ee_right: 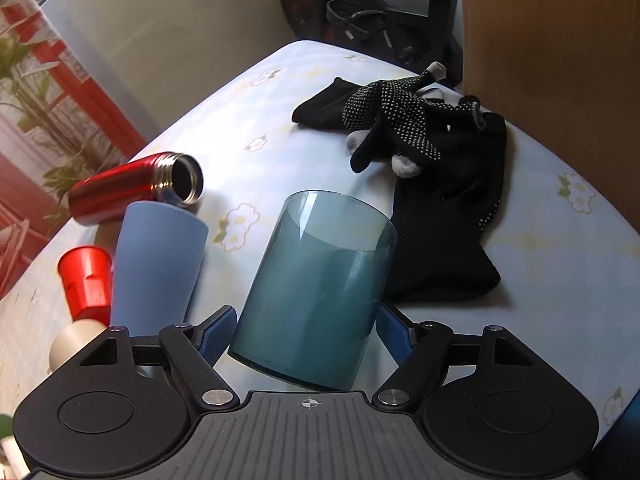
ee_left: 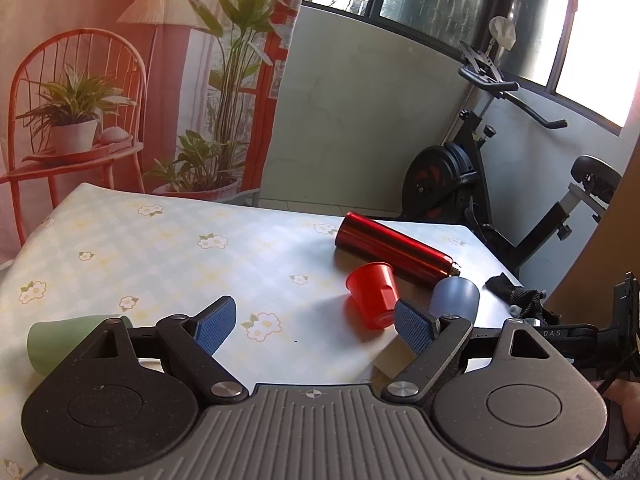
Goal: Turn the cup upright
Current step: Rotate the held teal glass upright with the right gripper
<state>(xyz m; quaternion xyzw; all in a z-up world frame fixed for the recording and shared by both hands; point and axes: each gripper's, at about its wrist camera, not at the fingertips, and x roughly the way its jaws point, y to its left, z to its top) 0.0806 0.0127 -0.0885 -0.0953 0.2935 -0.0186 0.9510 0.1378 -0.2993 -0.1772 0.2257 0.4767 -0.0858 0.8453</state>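
Observation:
A translucent teal cup (ee_right: 316,288) stands tilted between the fingers of my right gripper (ee_right: 306,334), its closed base up and away from me. The blue pads sit at its lower sides; the jaws are wide and I cannot tell whether they press it. My left gripper (ee_left: 316,326) is open and empty above the flowered tablecloth (ee_left: 160,248). A red cup (ee_left: 372,294) lies on its side just ahead of its right finger and also shows in the right wrist view (ee_right: 86,280). A blue-grey cup (ee_right: 158,264) stands mouth down; it also shows in the left wrist view (ee_left: 456,298).
A red flask (ee_left: 394,248) lies open on its side behind the cups. A green cup (ee_left: 60,344) lies at the left. Black dotted gloves (ee_right: 420,152) lie at the right. A beige object (ee_right: 72,344) sits near the front. An exercise bike (ee_left: 480,168) stands beyond the table.

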